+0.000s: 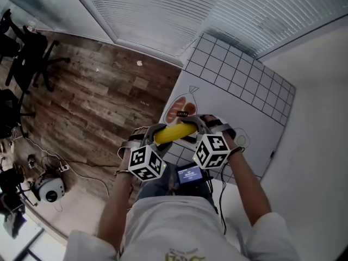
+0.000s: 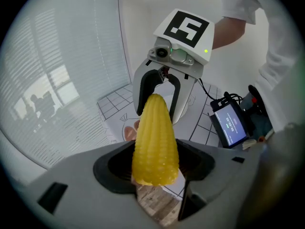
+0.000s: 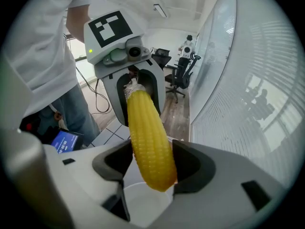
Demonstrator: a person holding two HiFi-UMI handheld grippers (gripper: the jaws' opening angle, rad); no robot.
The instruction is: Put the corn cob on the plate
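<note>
**Left gripper** (image 1: 155, 131): closed on the thick end of the cob, which is clamped between both pads. The marker cube is turned toward the head camera.

**Cob** (image 1: 175, 133): yellow, held level in the air between the two grippers and spanning the gap from one to the other. The thick, stalk end is in the left jaws and the rounded tip in the right jaws. It is carried above the sheet and is not lying on anything.

**Right gripper** (image 1: 198, 124): closed on the cob's tip, with a pad pressed to each side. It faces the left gripper head-on.

**Plate** (image 3: 143, 197): white and round, seen in the right gripper view directly under the cob's tip. Only part of its rim and inside is shown.

**Sheet** (image 1: 244, 80): white, with a grid printed on it. An orange drawing (image 1: 181, 111) is printed near its left edge, just beyond the cob.

**Floor** (image 1: 98, 97): wood planks, bordering the sheet's left edge. Chairs (image 1: 24, 53) and cables (image 1: 60, 167) are kept to the far left, well apart from the grippers.

**Screen** (image 1: 189, 174): small and lit, at the person's waist, between the two marker cubes.

**Blinds** (image 1: 163, 10): run along the far side.
</note>
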